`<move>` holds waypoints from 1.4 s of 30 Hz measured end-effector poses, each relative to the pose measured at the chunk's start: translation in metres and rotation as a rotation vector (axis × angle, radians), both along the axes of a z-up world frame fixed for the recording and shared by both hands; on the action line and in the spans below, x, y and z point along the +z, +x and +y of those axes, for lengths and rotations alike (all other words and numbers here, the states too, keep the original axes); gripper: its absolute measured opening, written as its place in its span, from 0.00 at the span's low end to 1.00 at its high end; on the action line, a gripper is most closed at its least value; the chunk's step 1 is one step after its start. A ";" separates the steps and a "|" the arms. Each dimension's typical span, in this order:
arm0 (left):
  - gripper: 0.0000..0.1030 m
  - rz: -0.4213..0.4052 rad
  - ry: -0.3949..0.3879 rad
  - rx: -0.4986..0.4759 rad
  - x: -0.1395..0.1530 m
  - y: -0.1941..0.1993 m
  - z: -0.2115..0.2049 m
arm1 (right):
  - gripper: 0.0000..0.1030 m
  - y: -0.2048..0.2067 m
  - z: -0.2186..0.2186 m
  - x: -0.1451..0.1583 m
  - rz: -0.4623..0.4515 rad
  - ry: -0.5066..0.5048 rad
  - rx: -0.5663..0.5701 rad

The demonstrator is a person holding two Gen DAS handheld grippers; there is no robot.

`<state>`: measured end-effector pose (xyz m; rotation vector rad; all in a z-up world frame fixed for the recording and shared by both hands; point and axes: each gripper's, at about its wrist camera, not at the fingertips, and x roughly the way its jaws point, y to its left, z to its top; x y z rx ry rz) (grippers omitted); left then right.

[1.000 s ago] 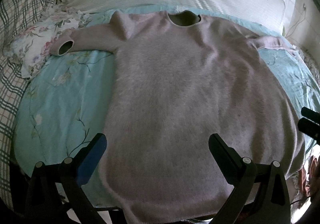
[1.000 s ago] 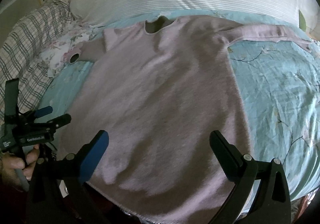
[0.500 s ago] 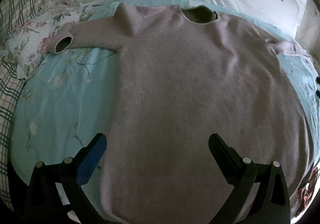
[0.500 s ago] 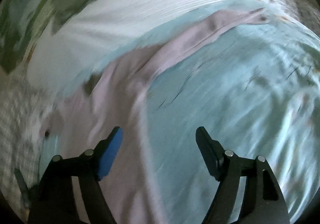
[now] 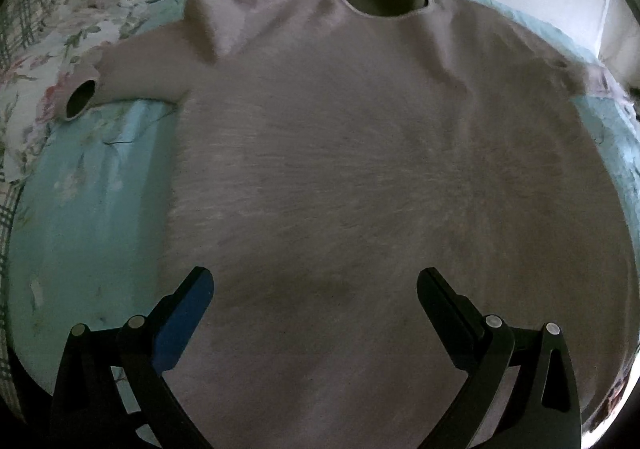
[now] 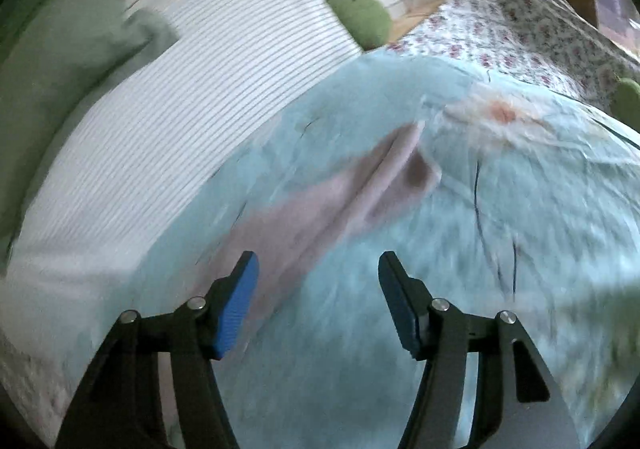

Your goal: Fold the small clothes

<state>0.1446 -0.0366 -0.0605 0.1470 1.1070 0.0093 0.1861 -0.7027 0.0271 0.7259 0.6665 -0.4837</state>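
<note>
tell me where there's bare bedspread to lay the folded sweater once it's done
Bare teal bedspread runs between the sweater body and the plaid cover, below the left sleeve. A wider bare stretch lies beyond the right sleeve, toward the flowered quilt. The top is crowded: a striped pillow borders the neckline.

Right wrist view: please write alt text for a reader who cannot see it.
The sweater's pink sleeve lies stretched across a light blue bedsheet, just ahead of the right gripper, whose jaws are closing with nothing between them. A striped white pillow lies to the left.
</note>
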 end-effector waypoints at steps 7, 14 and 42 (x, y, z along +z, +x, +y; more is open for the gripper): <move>0.99 0.042 0.003 -0.025 -0.014 0.014 -0.017 | 0.22 0.034 -0.037 -0.022 0.035 0.018 -0.040; 0.99 0.038 -0.018 -0.038 -0.010 0.017 -0.017 | 0.06 0.059 0.032 0.011 -0.029 -0.079 0.233; 0.99 -0.045 -0.320 0.135 0.001 -0.021 0.073 | 0.09 0.129 0.569 -0.044 -0.034 0.401 1.178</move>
